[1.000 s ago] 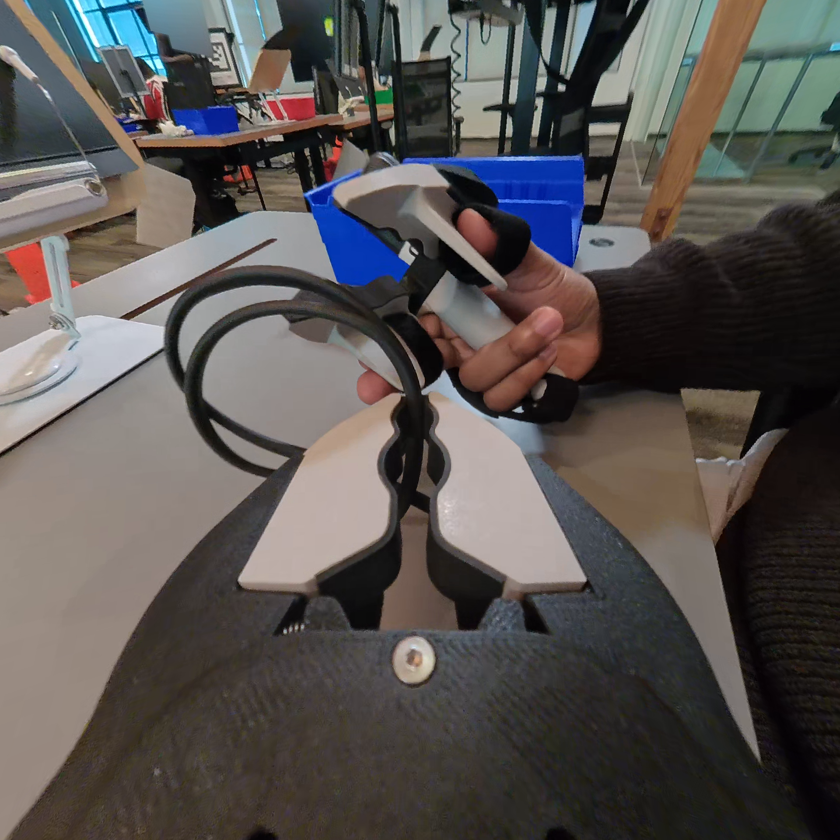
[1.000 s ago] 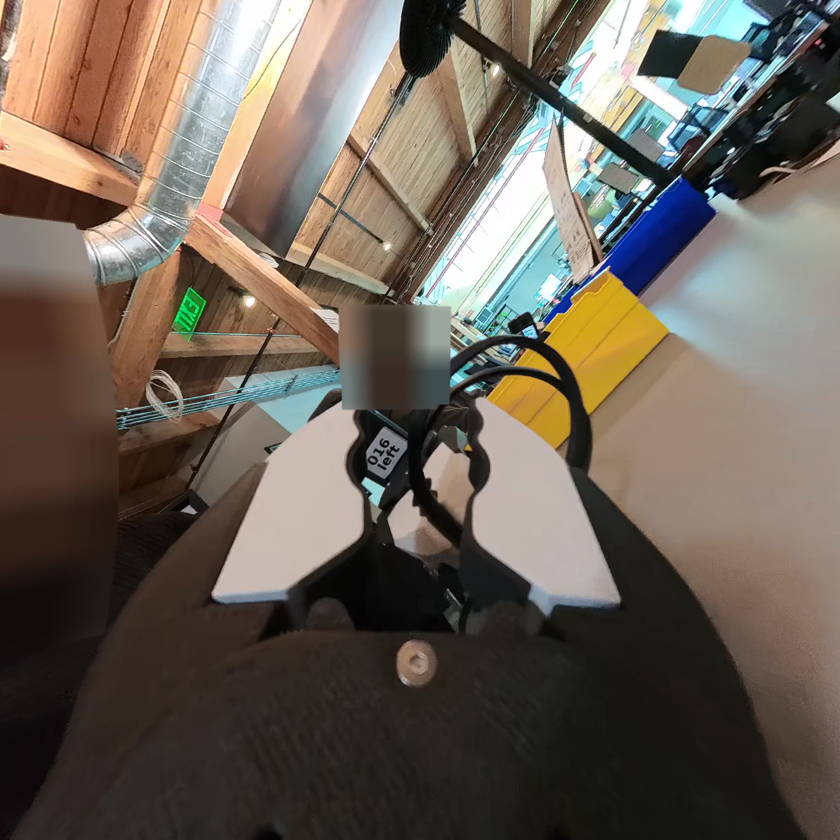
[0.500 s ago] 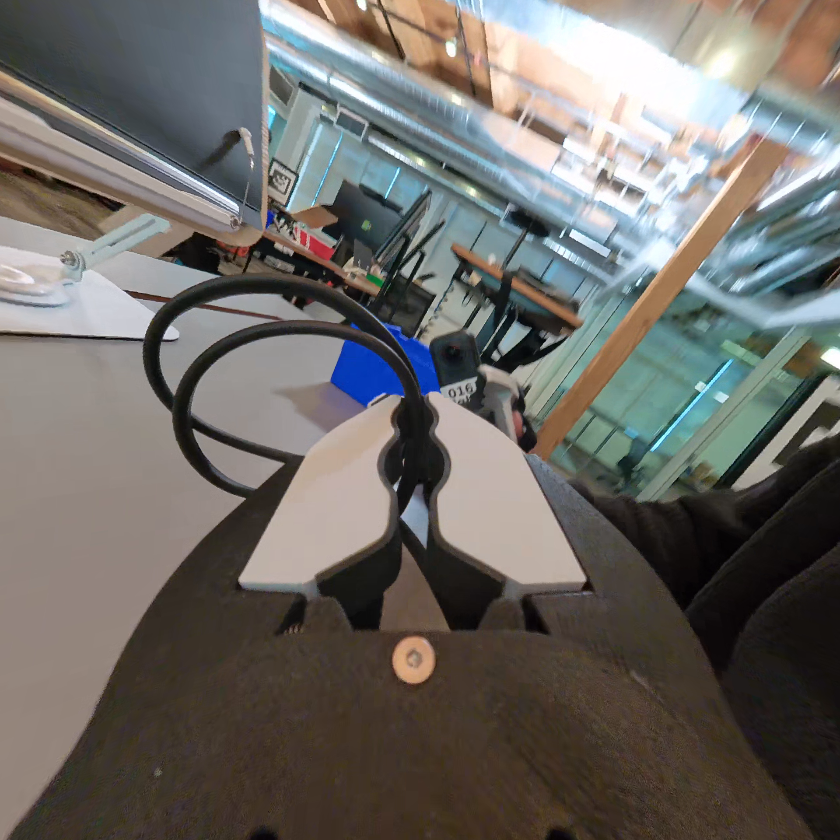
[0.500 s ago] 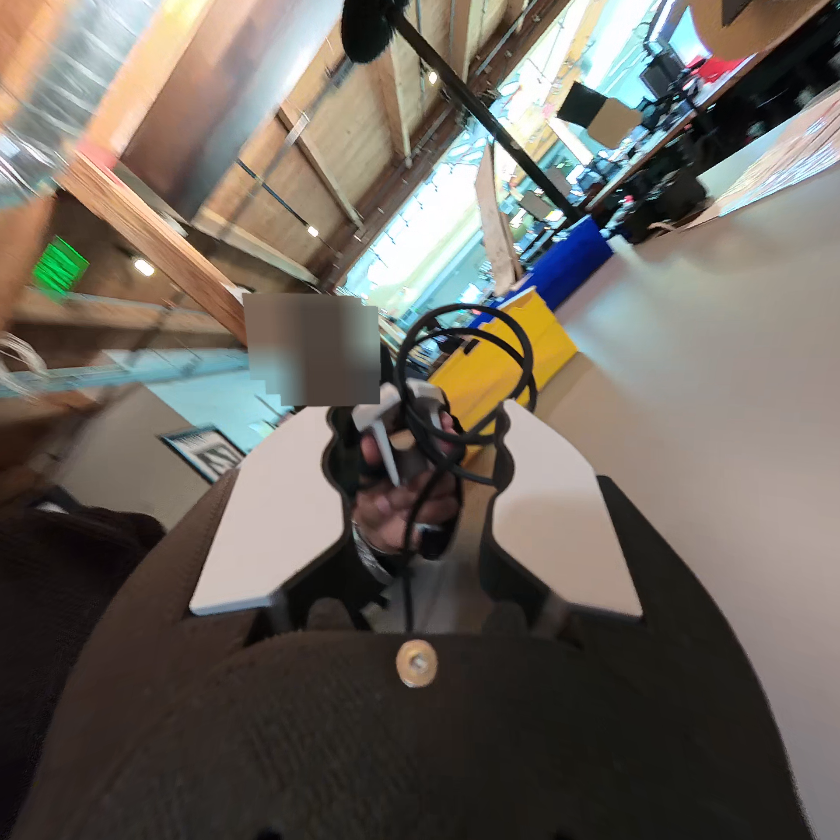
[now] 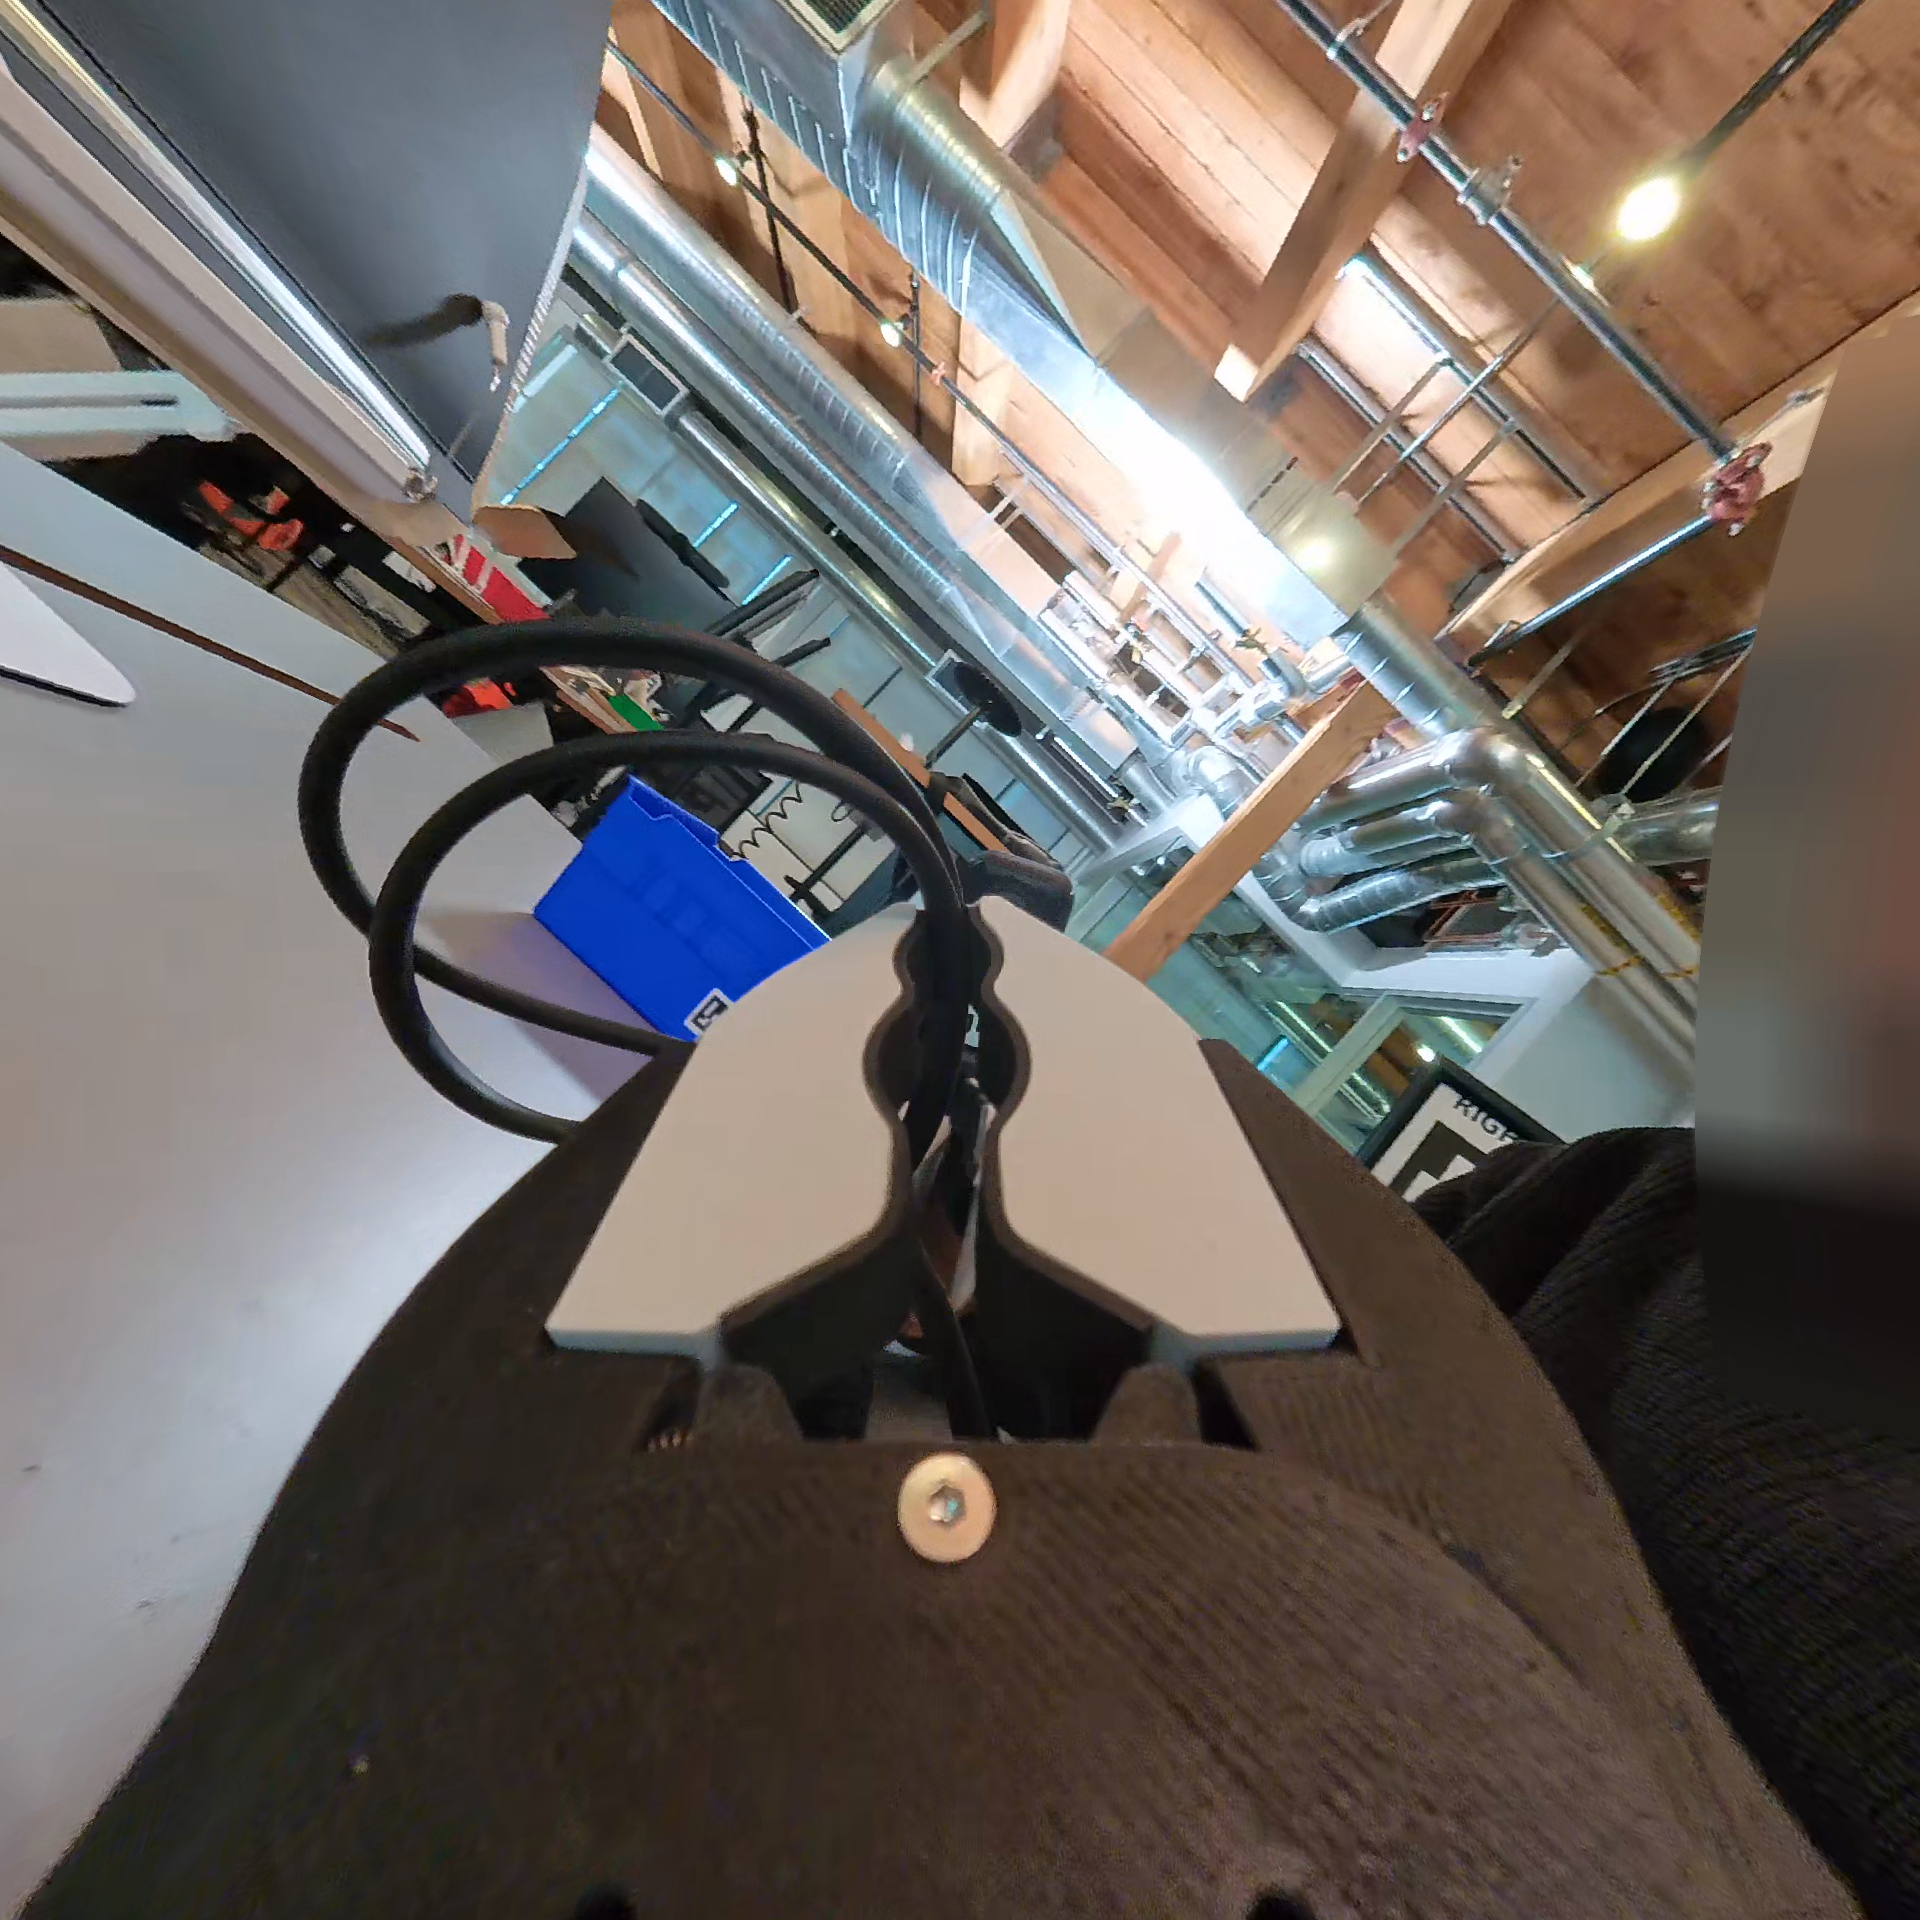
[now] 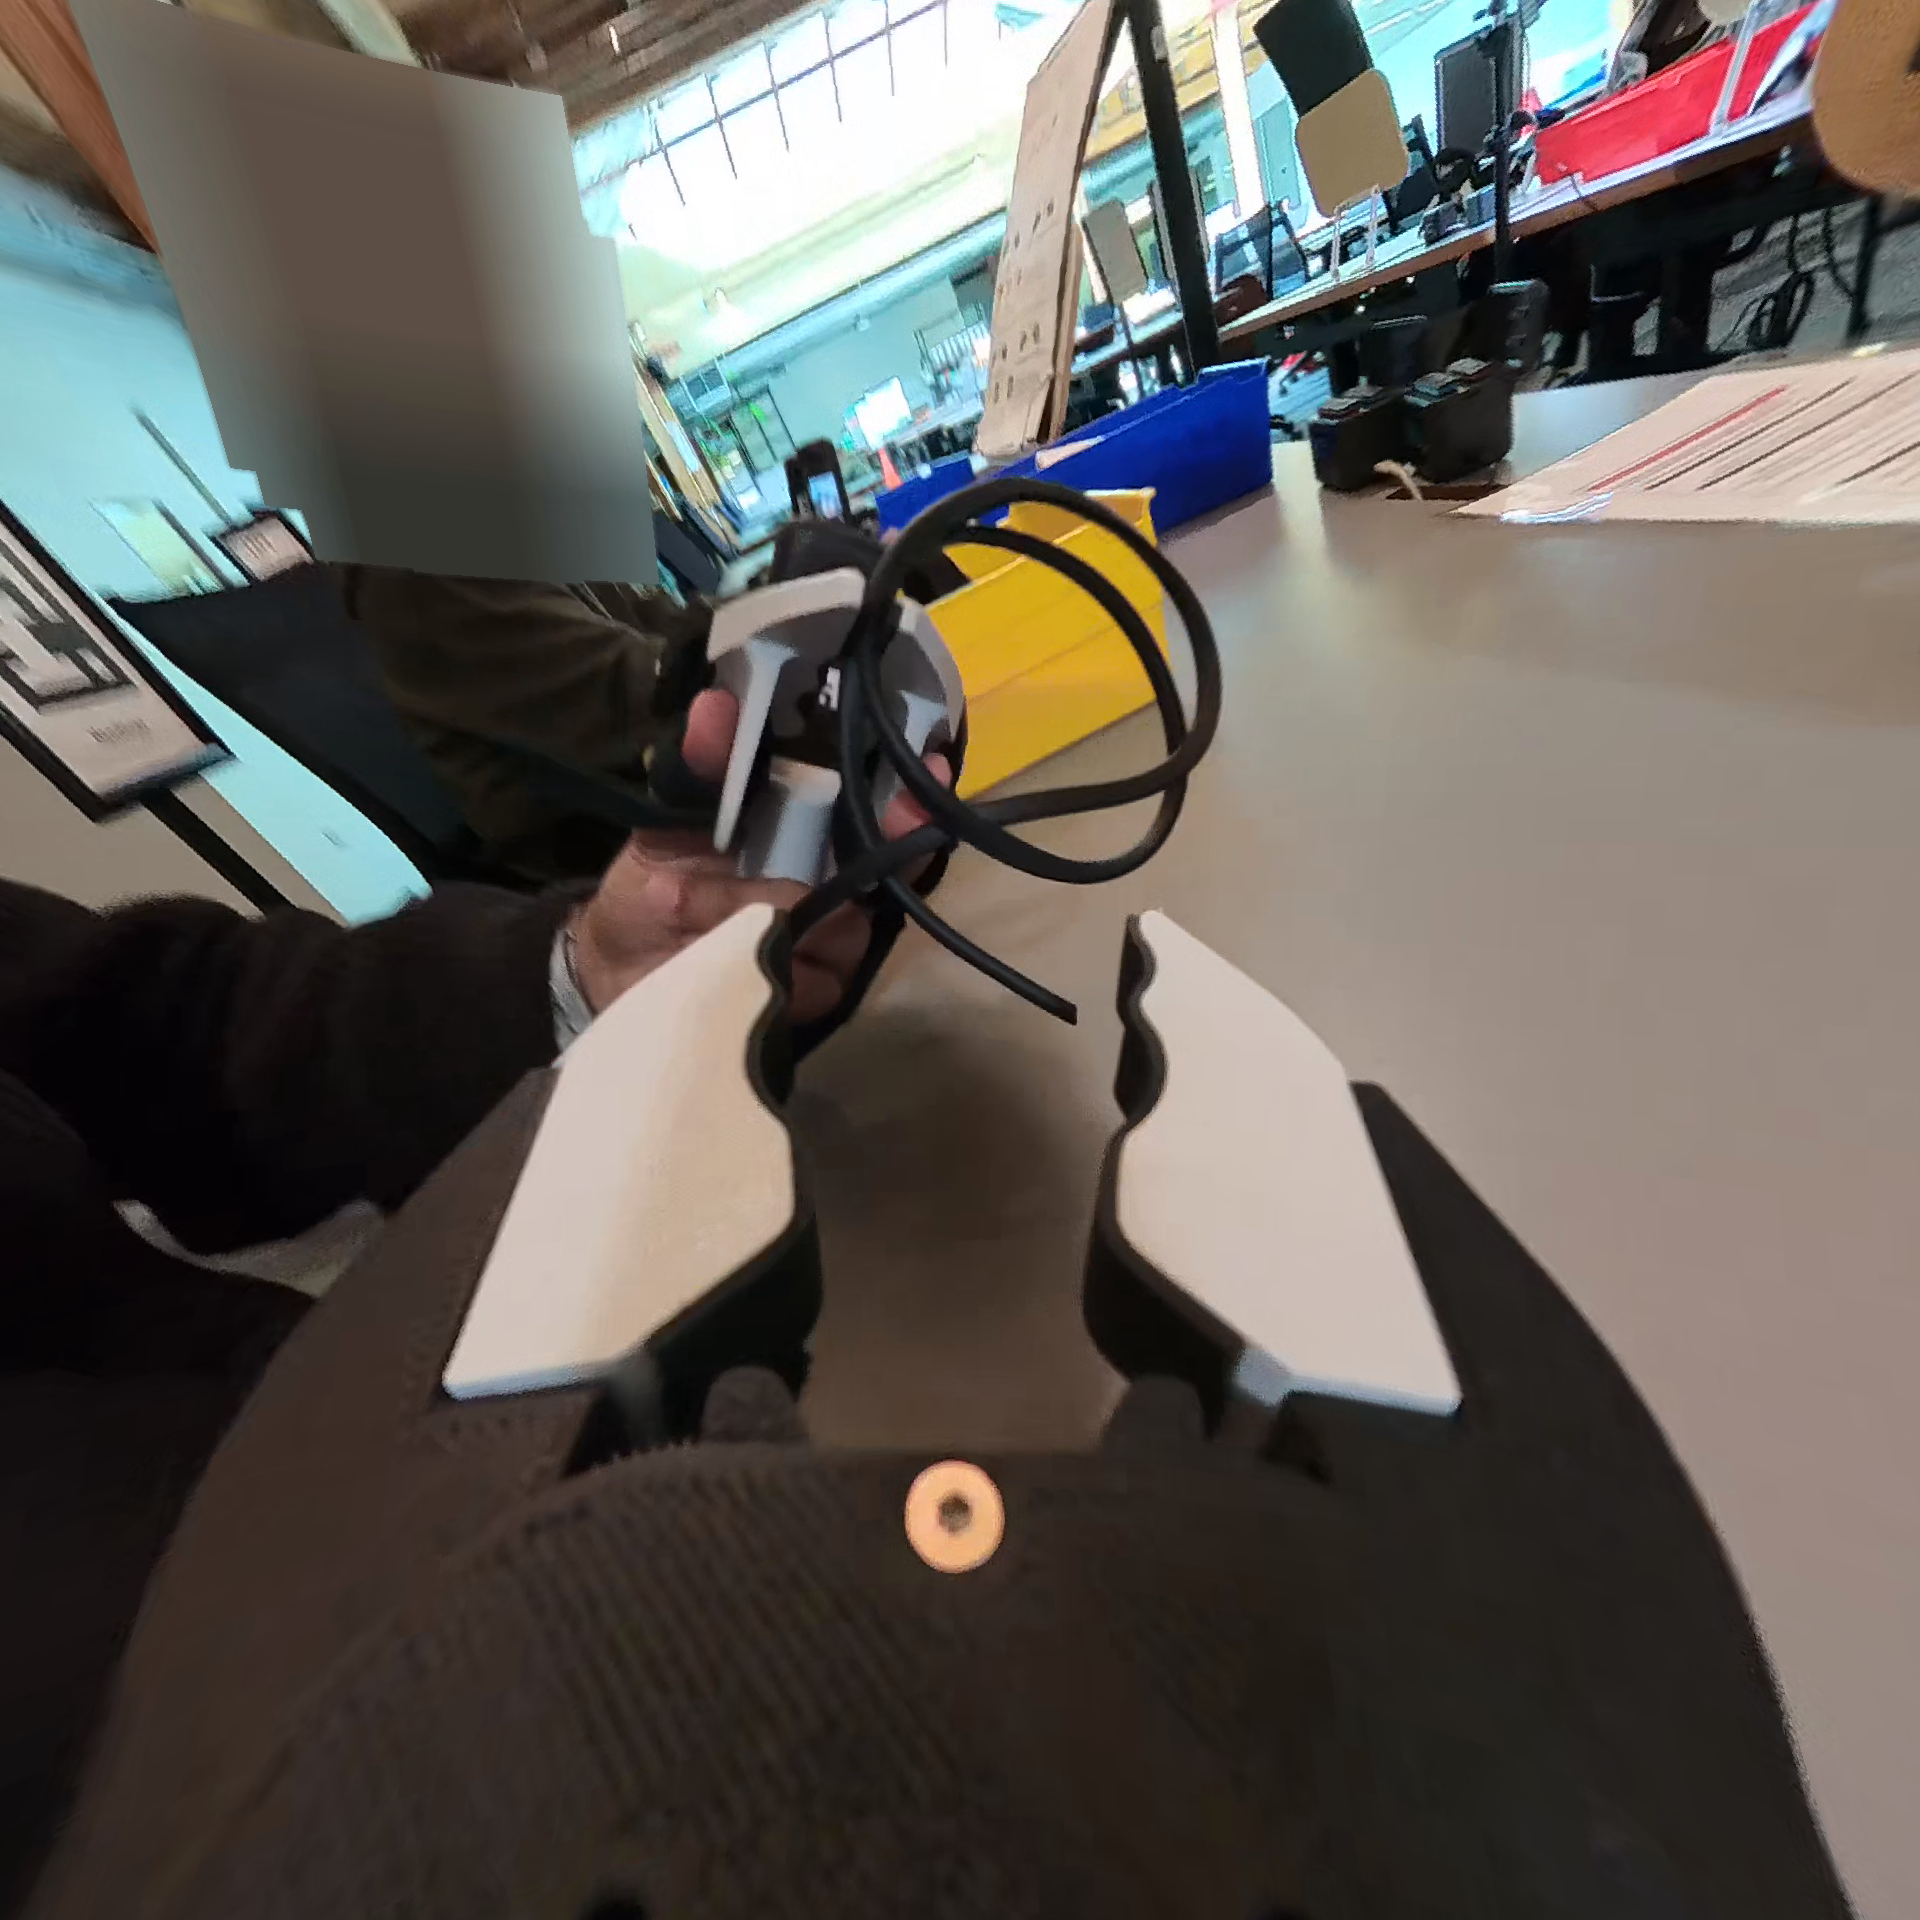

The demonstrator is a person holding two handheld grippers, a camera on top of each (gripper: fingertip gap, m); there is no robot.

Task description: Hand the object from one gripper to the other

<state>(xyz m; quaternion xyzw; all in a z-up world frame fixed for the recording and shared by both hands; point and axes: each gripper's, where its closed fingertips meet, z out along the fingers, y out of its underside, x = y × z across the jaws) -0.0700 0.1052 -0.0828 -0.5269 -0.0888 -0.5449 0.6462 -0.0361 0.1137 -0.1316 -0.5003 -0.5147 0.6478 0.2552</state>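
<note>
Silver ducts (image 5: 935,187) and pipes run beneath a timber-beamed ceiling (image 5: 1558,156) in a bright workshop, where a pale grey bench (image 6: 1558,831) carries blue (image 6: 1174,447) and yellow bins (image 6: 1039,644) before large sunlit windows (image 6: 810,187).

Right tool (image 6: 951,997) now wide apart and back from the cable (image 6: 1049,717), left tool (image 5: 951,940) tilted ceilingward.

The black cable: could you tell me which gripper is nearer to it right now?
Left. The left gripper is clamped on the black cable; the right gripper is open, just short of its loose end.
</note>
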